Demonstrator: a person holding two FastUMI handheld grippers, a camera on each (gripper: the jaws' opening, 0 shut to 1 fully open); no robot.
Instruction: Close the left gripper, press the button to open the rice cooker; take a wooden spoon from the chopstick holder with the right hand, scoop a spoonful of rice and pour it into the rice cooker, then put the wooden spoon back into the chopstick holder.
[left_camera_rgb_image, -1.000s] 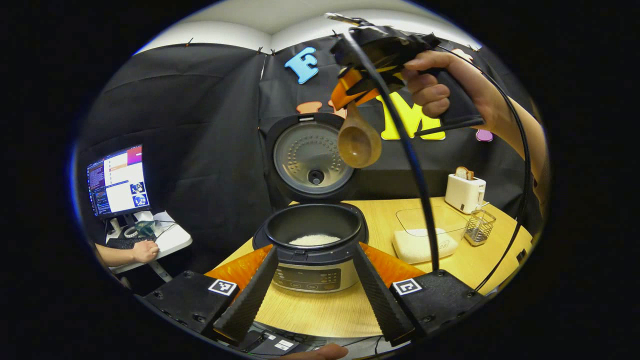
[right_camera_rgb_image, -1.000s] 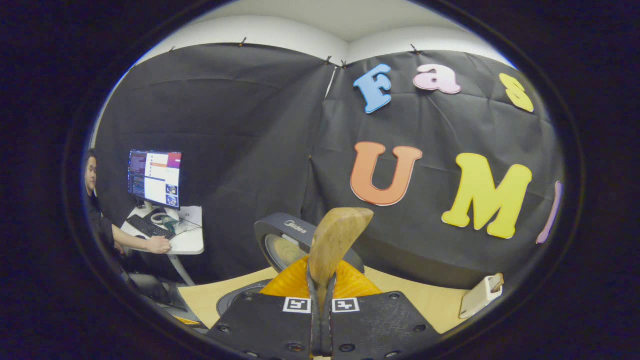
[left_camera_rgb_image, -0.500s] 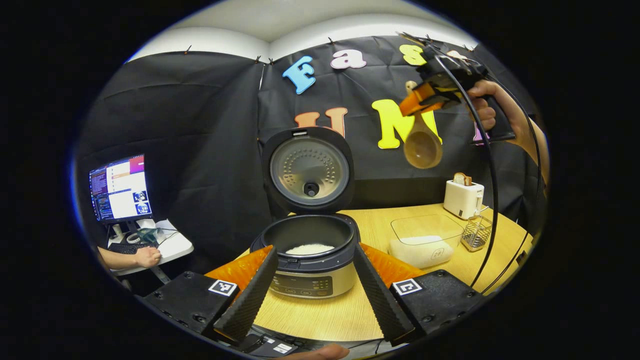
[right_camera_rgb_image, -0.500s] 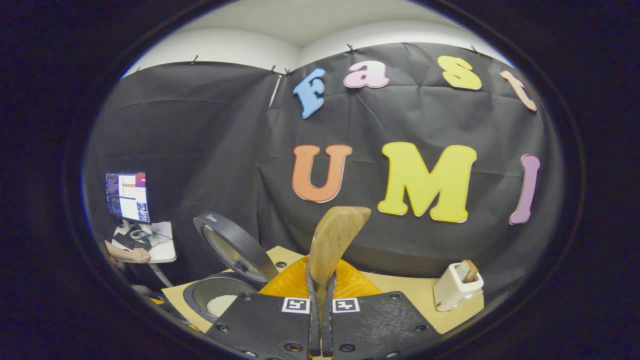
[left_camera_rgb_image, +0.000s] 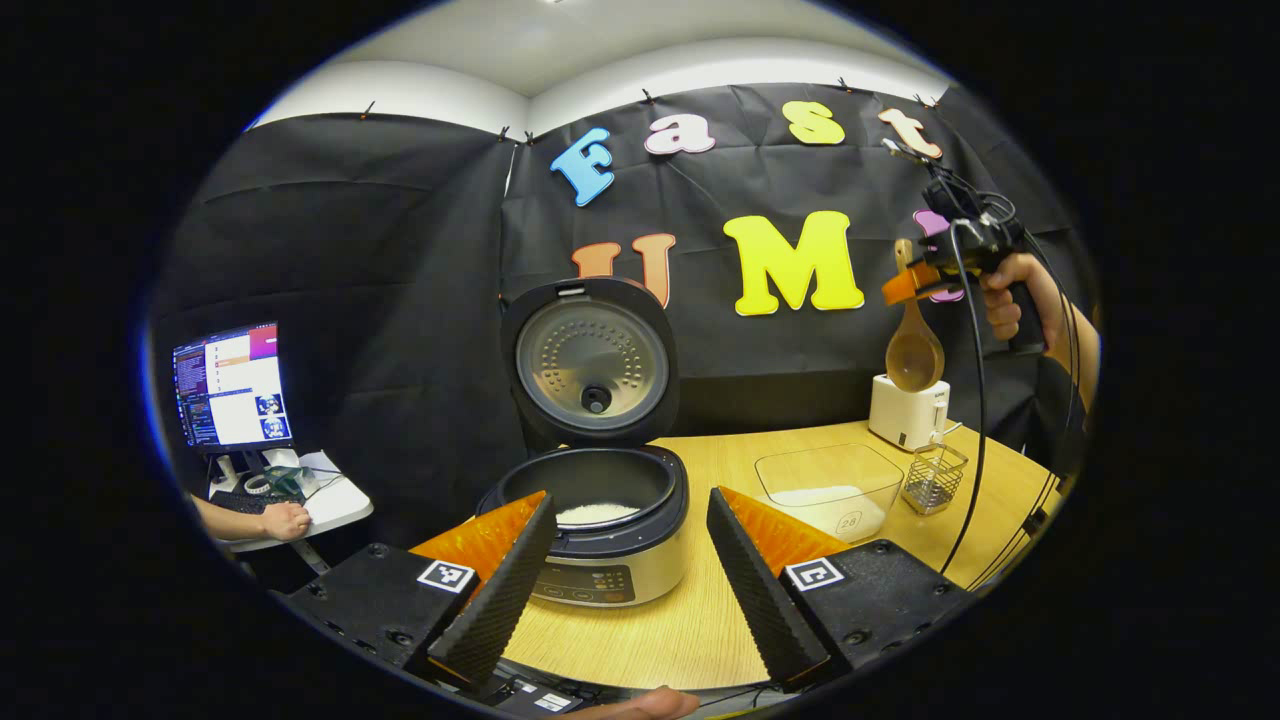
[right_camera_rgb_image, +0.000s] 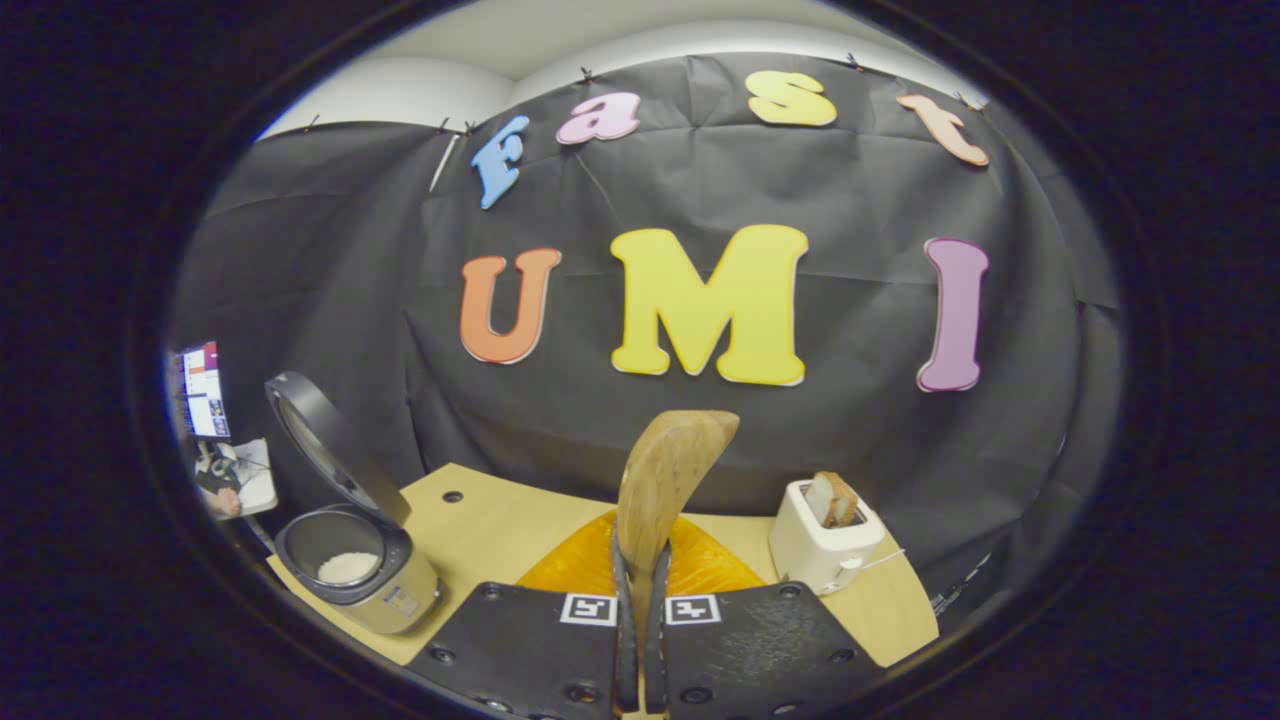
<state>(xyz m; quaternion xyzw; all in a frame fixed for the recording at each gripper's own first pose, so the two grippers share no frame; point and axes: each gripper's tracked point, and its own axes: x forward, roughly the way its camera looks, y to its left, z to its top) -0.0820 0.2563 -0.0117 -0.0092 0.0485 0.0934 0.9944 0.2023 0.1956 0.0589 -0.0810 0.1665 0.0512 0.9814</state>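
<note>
Ribbed pads line the left gripper (left_camera_rgb_image: 620, 580), whose fingers stand spread wide with nothing between them, parked low before the rice cooker (left_camera_rgb_image: 596, 520) so the way stays free. White rice lies in its dark round pot under the raised metal-lined lid. Farther right, the clear tub (left_camera_rgb_image: 826, 490) and wire chopstick holder (left_camera_rgb_image: 933, 479) wait. Above, the right gripper (right_camera_rgb_image: 640, 640) pinches the smooth wooden spoon (right_camera_rgb_image: 662, 487) by its handle, bowl seemingly empty, apparently heading back to the holder.

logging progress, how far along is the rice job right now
Done: rice cooker lid is open, rice lies in its pot. In hand: right gripper shut on the empty wooden spoon, held above the toaster. Left: drop it into the chopstick holder.
</note>
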